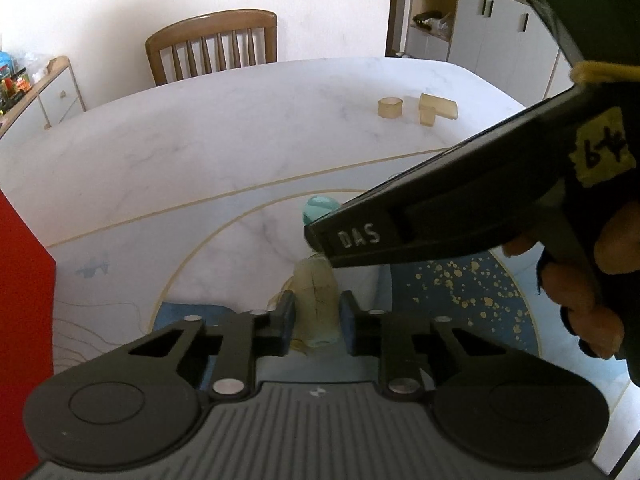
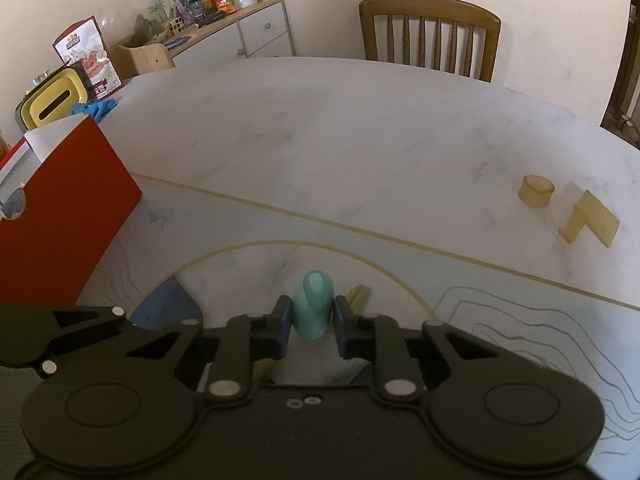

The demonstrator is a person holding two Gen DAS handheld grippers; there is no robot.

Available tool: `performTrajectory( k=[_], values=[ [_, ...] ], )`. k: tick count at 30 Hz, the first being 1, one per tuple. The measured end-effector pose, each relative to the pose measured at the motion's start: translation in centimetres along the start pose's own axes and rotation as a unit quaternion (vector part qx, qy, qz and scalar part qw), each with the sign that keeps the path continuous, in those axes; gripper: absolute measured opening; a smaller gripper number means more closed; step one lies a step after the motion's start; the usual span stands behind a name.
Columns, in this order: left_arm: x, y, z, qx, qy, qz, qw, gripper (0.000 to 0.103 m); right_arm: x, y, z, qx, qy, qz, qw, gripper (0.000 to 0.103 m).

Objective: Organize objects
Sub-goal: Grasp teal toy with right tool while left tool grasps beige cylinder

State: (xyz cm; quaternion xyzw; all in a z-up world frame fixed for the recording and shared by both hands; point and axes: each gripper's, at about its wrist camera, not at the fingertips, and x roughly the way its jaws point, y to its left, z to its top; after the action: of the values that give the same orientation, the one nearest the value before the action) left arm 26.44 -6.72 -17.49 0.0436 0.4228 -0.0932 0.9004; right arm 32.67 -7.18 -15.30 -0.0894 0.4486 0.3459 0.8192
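My left gripper (image 1: 317, 322) was clenched on a translucent yellowish resin cylinder (image 1: 316, 292), its blue pads (image 1: 287, 322) pressing the piece from both sides just above the white marble-patterned table mat (image 1: 224, 152). My right gripper (image 2: 309, 322) was clamped around a teal rounded plastic piece (image 2: 313, 306), which stood upright between its fingers. In the left wrist view that same teal piece showed at about one o'clock from the cylinder, partly hidden behind the black body of my right tool (image 1: 460, 216), with my hand (image 1: 580, 300) wrapped on its handle at three o'clock.

In the right wrist view, a slim pale yellow piece (image 2: 359, 296) poked out just beside the teal one, at about two o'clock from it; I could not tell what it was.

Two more yellowish resin parts sat well apart from both grippers: a short round ring-like block (image 2: 536, 191) and an L-shaped block (image 2: 590, 219) just beside it. A red box (image 2: 60, 216) stood at nine o'clock on the table, and a wooden slatted chair (image 2: 430, 34) stood at twelve o'clock.
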Motion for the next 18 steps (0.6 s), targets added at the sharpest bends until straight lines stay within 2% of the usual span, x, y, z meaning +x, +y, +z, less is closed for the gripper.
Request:
performTrajectory(
  k=[9,18],
  values=[
    [-1.8,1.6,0.4,-0.029,-0.003,-0.004,0.9996,0.021,-3.4,-1.1,-0.5,0.019,-0.022,0.002,1.0,0.02],
    [-6.7,3.7,1.4,-0.07,-0.029,-0.014,0.997,0.021,-8.6,0.6,-0.8,0.023,-0.052,0.005,0.998,0.02]
  ],
)
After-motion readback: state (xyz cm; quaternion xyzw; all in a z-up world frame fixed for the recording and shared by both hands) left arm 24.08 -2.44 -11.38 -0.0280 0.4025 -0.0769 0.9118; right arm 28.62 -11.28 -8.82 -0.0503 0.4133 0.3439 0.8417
